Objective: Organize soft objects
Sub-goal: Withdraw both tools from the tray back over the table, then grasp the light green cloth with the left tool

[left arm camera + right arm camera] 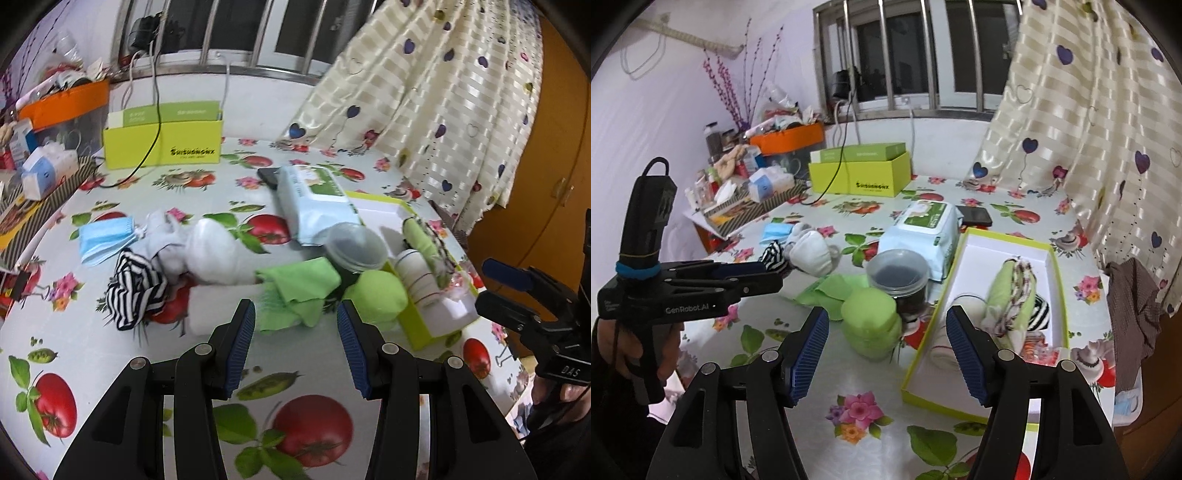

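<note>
The left gripper, gaping wide and empty, is hovering just short of the green cloth lying dead ahead on the counter, nearer than the open, empty right gripper.

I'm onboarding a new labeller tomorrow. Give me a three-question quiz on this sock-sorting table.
1. True or false: the left hand-held gripper is holding the green cloth.
2. What lies in the lime-edged box: A) phone B) rolled socks C) face mask?
3. Fill in: the clear jar stands beside the ___ pack.

Key: 1 false, it is open and holds nothing. 2 B, rolled socks. 3 wipes.
</note>
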Demonstrator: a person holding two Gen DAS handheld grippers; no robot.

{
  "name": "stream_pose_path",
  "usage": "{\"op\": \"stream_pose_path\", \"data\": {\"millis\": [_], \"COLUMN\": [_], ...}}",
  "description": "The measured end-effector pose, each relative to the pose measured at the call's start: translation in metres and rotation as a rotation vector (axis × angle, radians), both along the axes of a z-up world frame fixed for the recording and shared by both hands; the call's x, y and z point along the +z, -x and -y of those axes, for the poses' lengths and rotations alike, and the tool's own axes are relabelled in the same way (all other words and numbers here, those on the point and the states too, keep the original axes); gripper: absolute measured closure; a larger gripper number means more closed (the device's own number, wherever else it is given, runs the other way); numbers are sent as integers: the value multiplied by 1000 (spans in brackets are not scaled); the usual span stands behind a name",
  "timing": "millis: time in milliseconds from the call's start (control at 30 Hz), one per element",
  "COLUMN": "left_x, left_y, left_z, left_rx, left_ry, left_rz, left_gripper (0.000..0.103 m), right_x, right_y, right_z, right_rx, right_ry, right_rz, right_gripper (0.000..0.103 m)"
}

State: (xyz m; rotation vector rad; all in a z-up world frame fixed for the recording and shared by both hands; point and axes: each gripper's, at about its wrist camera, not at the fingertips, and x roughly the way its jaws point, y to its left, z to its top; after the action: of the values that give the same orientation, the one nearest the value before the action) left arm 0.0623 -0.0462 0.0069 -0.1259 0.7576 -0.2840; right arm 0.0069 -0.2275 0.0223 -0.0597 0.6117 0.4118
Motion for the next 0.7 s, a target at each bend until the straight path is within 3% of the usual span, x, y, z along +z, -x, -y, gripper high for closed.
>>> {"op": "stream_pose_path", "data": {"millis": [367, 700], "left_x": [-13, -32], "left_y": [-20, -64], "left_z": [-8, 17], "left_rx": [-10, -68], "left_ry": [13, -100], "left_rz": [-31, -61], "left_gripper": [55, 55], "right_x": [-2, -8], "right_y": [-9, -19], "right_z": [-10, -8], "right_rx": [20, 15], "right_ry": [28, 32], "right_rz": [-10, -28], "right_gripper": [36, 36]}}
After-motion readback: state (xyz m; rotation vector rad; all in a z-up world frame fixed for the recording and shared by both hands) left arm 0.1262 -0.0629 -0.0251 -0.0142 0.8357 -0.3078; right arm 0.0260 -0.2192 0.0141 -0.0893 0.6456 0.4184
